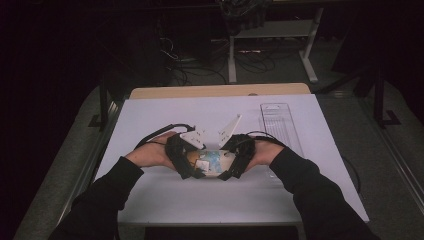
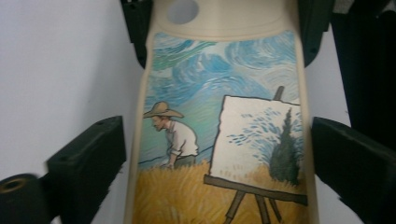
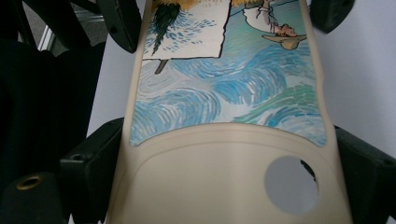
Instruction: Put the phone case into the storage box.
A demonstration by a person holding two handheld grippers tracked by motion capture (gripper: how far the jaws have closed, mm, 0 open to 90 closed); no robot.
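Near the middle of the tabletop (image 1: 150, 197), toward its near edge, a cream phone case (image 1: 212, 162) printed with a painter at an easel lies between two grippers. The left gripper (image 1: 192, 167) brackets the printed end; its jaws stand off the rim, so it looks released. The right gripper (image 1: 227, 167) clasps the camera-hole end. Whatever is being done to the case seems midway. Both hands crowd the case, and its underside is hidden.
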